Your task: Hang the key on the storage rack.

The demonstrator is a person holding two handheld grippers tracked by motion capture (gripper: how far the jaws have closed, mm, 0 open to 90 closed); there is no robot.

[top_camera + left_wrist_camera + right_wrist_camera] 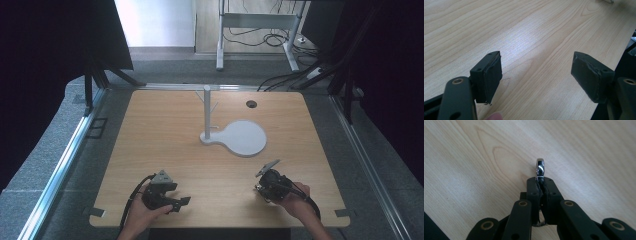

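In the high view, a wooden worktop (165, 130) is seen with a white stand (235, 135) near its centre, made of an upright post with pegs on a flat rounded base; the left gripper (181, 201) is held at about 7 o'clock from the stand, the right gripper (261, 186) at about 5 o'clock, each in a hand near the worktop's near edge. In the left gripper view, the jaws are seen spread wide over bare wood, nothing between them. In the right gripper view, the jaws are pressed together on a small shiny metal ring (540, 167), which projects beyond their tips above the wood.
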